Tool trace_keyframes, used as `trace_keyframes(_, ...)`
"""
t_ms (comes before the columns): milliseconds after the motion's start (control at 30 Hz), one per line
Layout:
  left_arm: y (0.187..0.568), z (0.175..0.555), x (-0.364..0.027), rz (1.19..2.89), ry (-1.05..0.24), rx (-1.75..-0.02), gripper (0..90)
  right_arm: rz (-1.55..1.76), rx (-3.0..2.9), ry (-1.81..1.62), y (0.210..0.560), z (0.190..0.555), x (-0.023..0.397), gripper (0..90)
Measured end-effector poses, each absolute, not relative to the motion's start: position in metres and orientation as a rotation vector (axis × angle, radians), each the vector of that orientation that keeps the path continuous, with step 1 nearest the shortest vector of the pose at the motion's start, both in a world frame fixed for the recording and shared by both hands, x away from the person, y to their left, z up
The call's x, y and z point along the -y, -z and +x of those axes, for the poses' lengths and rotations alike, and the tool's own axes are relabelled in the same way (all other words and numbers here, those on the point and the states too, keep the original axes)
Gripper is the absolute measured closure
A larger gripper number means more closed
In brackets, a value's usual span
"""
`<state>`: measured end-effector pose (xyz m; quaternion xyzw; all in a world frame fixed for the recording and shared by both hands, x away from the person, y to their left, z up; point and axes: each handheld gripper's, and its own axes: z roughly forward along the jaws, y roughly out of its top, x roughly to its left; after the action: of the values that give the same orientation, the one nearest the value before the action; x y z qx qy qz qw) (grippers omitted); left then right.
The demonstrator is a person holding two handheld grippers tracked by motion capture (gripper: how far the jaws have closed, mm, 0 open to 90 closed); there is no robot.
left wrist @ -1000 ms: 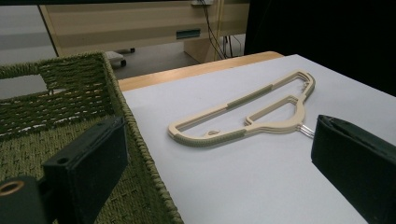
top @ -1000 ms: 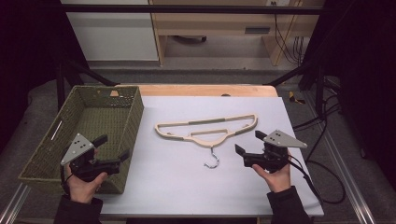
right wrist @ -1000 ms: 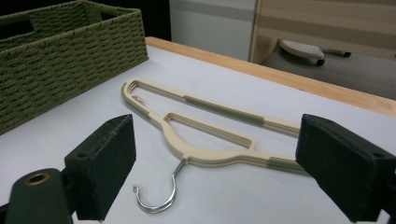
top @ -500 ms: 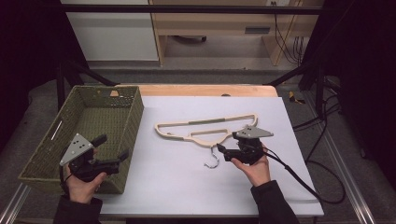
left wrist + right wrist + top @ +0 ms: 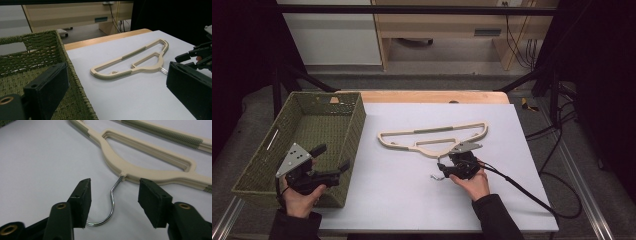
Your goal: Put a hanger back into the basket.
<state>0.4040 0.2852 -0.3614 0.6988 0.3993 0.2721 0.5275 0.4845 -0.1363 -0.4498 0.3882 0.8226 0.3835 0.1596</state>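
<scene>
Since the earlier high view, the right gripper (image 5: 443,169) has come in from the table's right edge and dropped onto the hanger (image 5: 432,139), and its jaws have just been closing; the left gripper (image 5: 333,164) has not shifted. In the right gripper view the two pads stand apart on either side of the hook (image 5: 110,202), with clear gaps both ways, so nothing is clamped yet. The left gripper's jaws are also apart and hold nothing, hovering over the near corner of the basket (image 5: 357,107).

The hanger lies flat on the white table (image 5: 412,200), centre, its hook pointing toward the person and the basket well apart on the left. Judging from this, the step in hand is gripping the hanger by its neck. The wire is thin and round, so it may twist or slip between flat pads; closing near where the wire meets the cream body should give a steadier hold than on the open curve. Keeping the pads low and square to the wire should help them meet it evenly.

The basket is a green woven tray with a cut-out handle, and as far as both views show, it holds nothing.
</scene>
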Motion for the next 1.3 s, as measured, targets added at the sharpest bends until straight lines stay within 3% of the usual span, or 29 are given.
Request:
trace_keyframes(433, 0.361, 0.404, -0.283, 1.684, -0.650, -0.941, 4.3, 1.182, -2.403, -1.059, 0.473, 0.492, 0.131, 65.3)
trace_keyframes(933, 0.362, 0.404, -0.280, 1.690, -0.650, -0.941, 4.6, 1.284, -2.401, -1.039, 0.475, 0.493, 0.129, 86.4)
trace_keyframes(1300, 0.361, 0.403, -0.280, 1.693, -0.658, -0.935, 4.8, 1.281, -2.380, -1.068, 0.469, 0.492, 0.131, 87.9)
